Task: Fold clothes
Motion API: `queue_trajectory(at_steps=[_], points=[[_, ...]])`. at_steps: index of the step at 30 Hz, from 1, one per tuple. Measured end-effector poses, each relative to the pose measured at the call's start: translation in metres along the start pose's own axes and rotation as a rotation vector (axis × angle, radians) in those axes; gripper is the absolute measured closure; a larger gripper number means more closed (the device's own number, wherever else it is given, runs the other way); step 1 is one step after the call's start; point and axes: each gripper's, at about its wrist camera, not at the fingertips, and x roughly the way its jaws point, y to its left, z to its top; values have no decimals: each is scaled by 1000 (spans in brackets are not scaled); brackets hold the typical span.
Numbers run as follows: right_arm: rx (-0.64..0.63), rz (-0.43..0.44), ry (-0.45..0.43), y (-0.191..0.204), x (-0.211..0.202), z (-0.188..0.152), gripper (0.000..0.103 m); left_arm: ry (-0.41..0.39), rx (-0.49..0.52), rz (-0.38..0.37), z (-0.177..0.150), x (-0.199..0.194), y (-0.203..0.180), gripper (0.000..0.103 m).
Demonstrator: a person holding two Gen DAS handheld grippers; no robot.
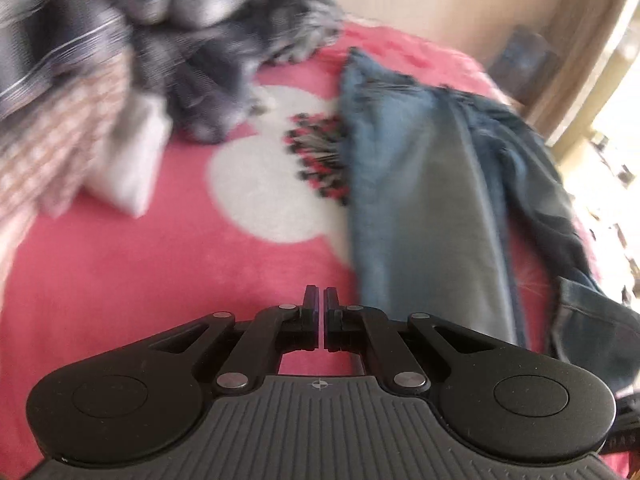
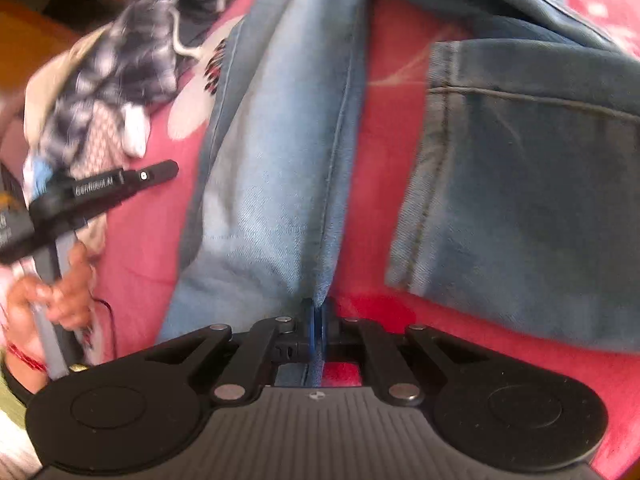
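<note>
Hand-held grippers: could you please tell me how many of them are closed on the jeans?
1: the right hand-held gripper pinches a fold of the jeans. The left hand-held gripper is shut on nothing, above the pink blanket.

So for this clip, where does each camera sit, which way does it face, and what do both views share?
Left wrist: rides on the left gripper, looking forward and down over its shut, empty fingers at the pink blanket; jeans lie to the right, clothes pile behind.
Right wrist: rides on the right gripper, looking down the jeans, fingers shut on their edge; the person's left hand and left gripper show at left.
Shared: jeans, blanket, clothes pile.
</note>
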Motion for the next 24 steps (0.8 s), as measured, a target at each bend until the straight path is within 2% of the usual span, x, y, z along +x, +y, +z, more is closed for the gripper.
queue_trajectory(at_steps=[1,2,5,8,10,13,19,22,24], points=[[-4,-5,-3,0,-1,0,100,4,22,-18,3,3,-5,86],[-6,-9,-6,1,-2,0,100,10,37,-26,5,9,-9,82],[-12,-17,-13,2,-3,-2,100,33,71,-20,9,29,-19,79],[-14,-24,-18,4,-4,-2,100,30,112,11,5,44,-30,82],[-10,-25,-15,4,-3,-2,100,8,170,50,2,44,-41,93],[-2,-18,-10,2,-5,0,99,-23,215,96,-1,42,-52,98],[3,3,-16,6,-12,1,99,-81,130,151,13,26,-35,99],[-5,14,-22,11,-16,2,100,-77,138,202,16,27,-25,99],[-9,-14,-2,9,-11,3,100,-56,180,242,11,41,-23,98]])
